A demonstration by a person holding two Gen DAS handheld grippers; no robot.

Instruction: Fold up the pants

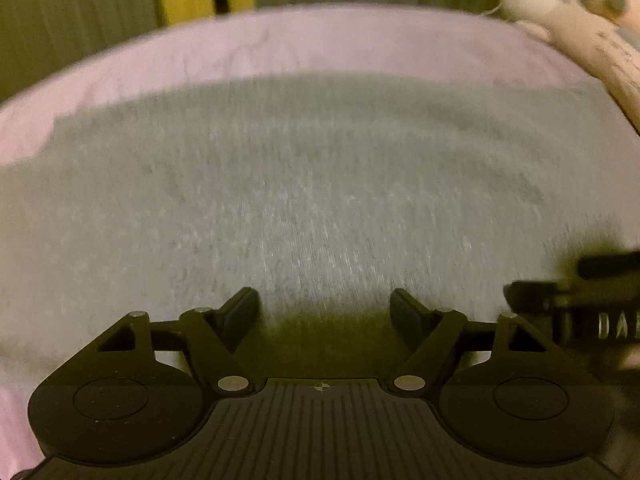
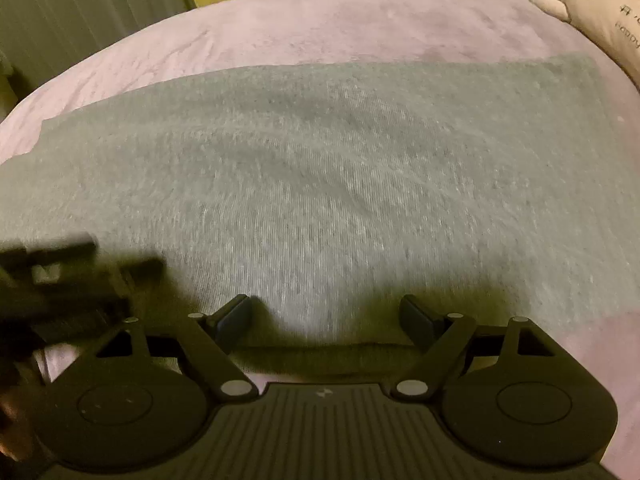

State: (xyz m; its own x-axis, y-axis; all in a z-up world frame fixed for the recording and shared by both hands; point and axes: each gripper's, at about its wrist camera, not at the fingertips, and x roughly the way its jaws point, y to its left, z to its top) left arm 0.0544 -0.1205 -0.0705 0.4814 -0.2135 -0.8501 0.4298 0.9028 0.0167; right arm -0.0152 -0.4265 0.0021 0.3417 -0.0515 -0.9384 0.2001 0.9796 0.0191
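Pink bed [image 2: 280,24]: soft, will give under any press. Grey pants [image 2: 320,168] spread flat across it, near hem below both tongs. Left tongs [image 1: 324,312] and right tongs [image 2: 326,316] wide, empty, close side by side. Risks: pinching bedcover with hem; catching one layer only; tongs colliding.

The left gripper [image 1: 324,308] is matte black, with ribbed housing, round side discs and silver pivot pins. The right gripper [image 2: 328,314] looks identical, its fingertips [image 2: 234,316] dark padded.
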